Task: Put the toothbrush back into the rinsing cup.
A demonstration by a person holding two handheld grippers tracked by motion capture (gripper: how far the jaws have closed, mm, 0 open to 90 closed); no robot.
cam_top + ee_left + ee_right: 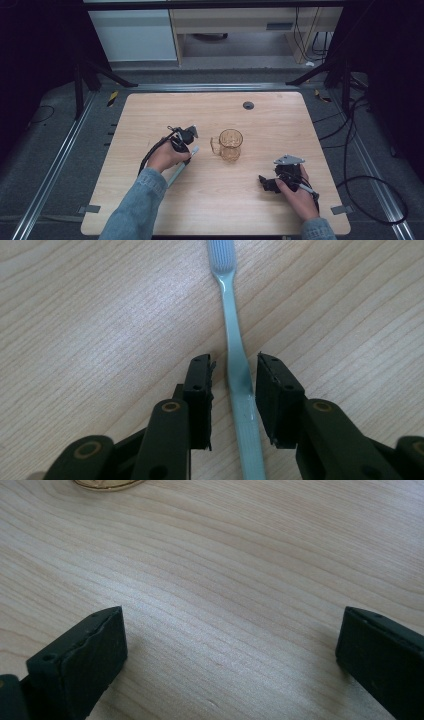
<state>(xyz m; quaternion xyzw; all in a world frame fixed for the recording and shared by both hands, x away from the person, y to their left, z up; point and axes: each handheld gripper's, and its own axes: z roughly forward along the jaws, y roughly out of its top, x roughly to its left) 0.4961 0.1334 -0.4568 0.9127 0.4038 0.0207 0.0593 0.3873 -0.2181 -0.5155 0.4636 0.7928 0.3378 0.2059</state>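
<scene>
Toothbrush [235, 340]: lay flat on the table [150, 110], just left of the glass mug [230, 145]; judged light, stiff and slick (a plastic handle).
Hold: best taken at the thicker handle, where it was straddled.
Left gripper [234, 371]: jaws stood either side of the handle, a slight gap visible, not yet clamped.
Right gripper [267, 182]: released wide, right of the mug, nothing held.
Mug: judged fragile.
Surface: pale wood grain, smooth.
Room: dark floor, cables beyond the mug.
</scene>
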